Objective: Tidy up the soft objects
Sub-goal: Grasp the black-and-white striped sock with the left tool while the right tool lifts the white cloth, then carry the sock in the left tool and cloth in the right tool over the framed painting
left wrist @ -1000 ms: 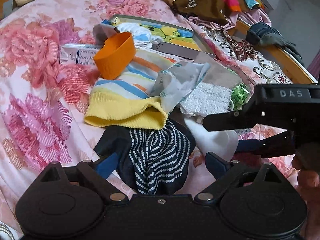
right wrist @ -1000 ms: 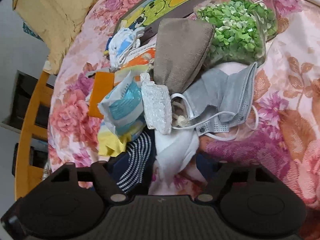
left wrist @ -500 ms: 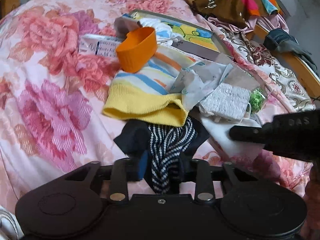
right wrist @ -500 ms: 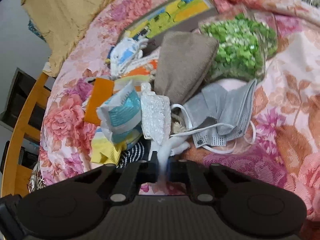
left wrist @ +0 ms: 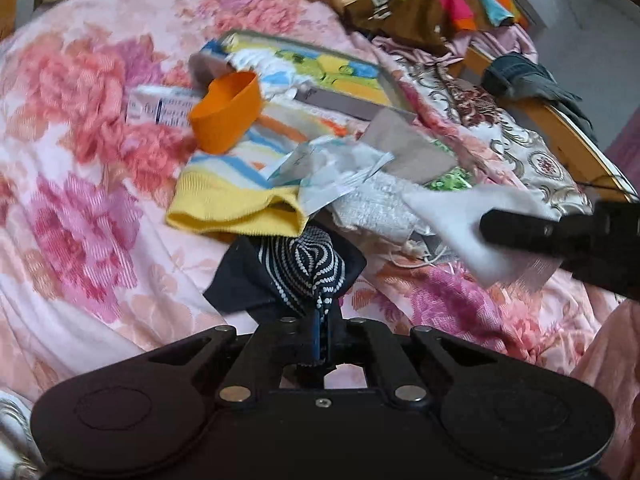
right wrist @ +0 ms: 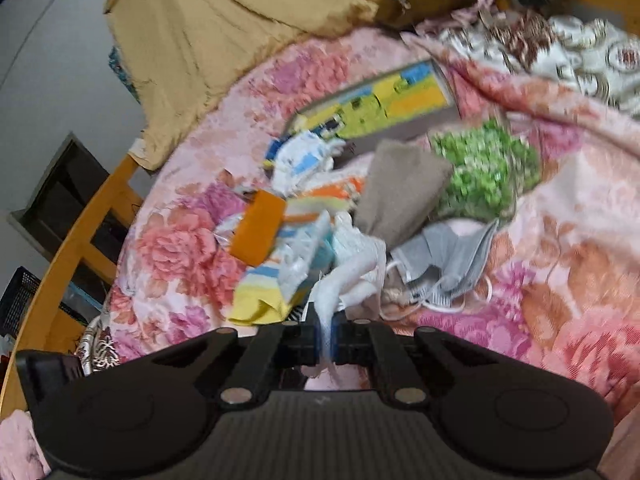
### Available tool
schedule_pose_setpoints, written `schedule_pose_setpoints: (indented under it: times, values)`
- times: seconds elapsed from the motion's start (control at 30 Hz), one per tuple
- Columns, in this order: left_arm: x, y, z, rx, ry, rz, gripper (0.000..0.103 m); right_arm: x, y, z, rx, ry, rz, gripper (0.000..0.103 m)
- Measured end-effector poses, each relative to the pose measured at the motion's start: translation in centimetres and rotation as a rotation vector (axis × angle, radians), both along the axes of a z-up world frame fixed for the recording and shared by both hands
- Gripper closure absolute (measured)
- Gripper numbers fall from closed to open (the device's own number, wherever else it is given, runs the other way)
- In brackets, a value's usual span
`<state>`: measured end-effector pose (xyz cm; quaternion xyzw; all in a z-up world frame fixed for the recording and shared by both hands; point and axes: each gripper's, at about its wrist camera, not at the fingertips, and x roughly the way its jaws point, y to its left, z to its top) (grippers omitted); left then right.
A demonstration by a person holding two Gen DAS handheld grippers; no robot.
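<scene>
A: Left fingers (left wrist: 320,336)?
B: Clamped on navy sock with white dotted stripes (left wrist: 304,268), long axis running straight ahead toward yellow-cuffed striped sock (left wrist: 236,200).
A: Right fingers (right wrist: 328,340)?
B: Pinching white cloth (right wrist: 344,284), trailing forward to heap on floral bedspread (left wrist: 80,200), nearer grey mask (right wrist: 452,264).

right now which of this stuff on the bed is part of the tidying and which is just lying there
In the job:
- left gripper, shut on the striped sock
- right gripper, shut on the white cloth
- yellow sock
- grey mask

Just lying about:
- picture book
- orange band
- floral bedspread
</scene>
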<state>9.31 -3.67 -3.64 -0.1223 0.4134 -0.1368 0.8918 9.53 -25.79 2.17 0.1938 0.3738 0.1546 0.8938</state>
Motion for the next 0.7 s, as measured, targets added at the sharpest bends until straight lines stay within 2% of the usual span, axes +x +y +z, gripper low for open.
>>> schedule_pose_setpoints:
  times: [0.13, 0.23, 0.4, 0.47, 0.53, 0.7]
  values:
    - [-1.1, 0.6, 1.2, 0.026, -0.032, 0.017, 0.101, -0.8, -0.7, 1.3, 0.011, -0.037, 0.006, 0.098]
    - [-1.9, 0.6, 2.2, 0.042, -0.084, -0.006, 0.101, -1.0, -1.2, 1.7, 0.018, -0.055, 0.015, 0.098]
    - [-2.1, 0.2, 3.8, 0.077, -0.139, 0.003, 0.101, -0.6, -1.7, 1.5, -0.041, -0.12, 0.064, 0.098]
    - [-1.9, -0.3, 4.5, 0.116, -0.157, 0.012, 0.101, 0.0, -2.0, 1.2, -0.052, -0.148, 0.079, 0.098]
    - [-1.2, -0.8, 5.0, 0.159, -0.146, 0.023, 0.101, 0.7, -2.5, 0.6, -0.055, -0.178, 0.092, 0.098]
    - [0.1, -2.0, 6.0, 0.195, -0.13, 0.057, 0.101, 3.4, -3.4, -1.0, -0.066, -0.22, 0.132, 0.098]
